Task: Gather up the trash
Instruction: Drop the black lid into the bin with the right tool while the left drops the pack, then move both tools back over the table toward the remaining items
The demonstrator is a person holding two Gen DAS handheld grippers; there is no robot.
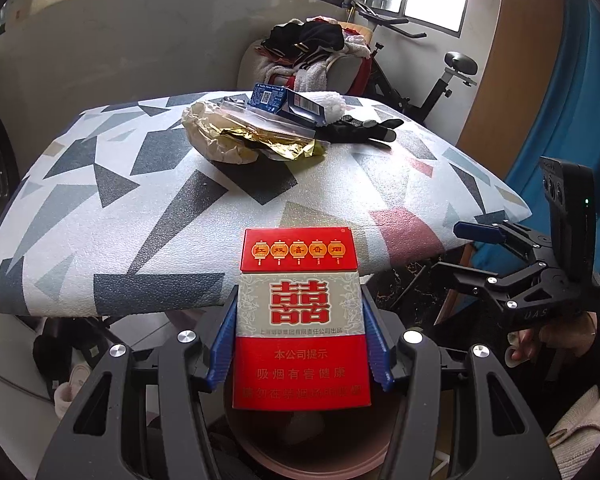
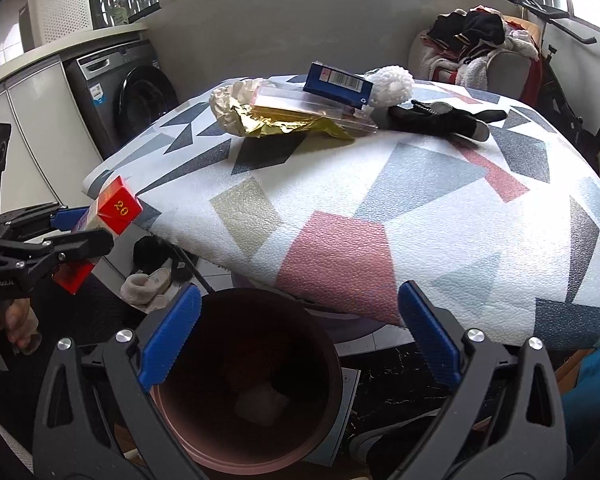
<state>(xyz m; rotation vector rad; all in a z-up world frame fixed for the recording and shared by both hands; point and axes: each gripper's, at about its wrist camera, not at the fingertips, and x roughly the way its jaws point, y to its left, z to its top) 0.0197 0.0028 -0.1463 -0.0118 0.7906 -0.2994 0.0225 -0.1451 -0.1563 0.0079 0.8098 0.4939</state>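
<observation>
My left gripper (image 1: 300,344) is shut on a red and white cigarette pack (image 1: 300,320), held upright in front of the table edge and above a brown bin (image 1: 300,452). The pack (image 2: 114,210) and left gripper (image 2: 74,226) also show at the left of the right wrist view. My right gripper (image 2: 296,340) is open and empty above the brown bin (image 2: 252,392), which holds a pale crumpled scrap. It shows at the right of the left wrist view (image 1: 476,256). On the table's far side lie gold foil wrapping (image 2: 284,122), a clear plastic sleeve (image 2: 308,106) and a blue box (image 2: 338,84).
The table has a patterned cloth (image 2: 380,208). A black glove (image 2: 444,120) and a white fluffy ball (image 2: 392,84) lie by the trash. A washing machine (image 2: 132,92) stands left, a chair piled with clothes (image 1: 312,56) and an exercise bike (image 1: 440,80) behind.
</observation>
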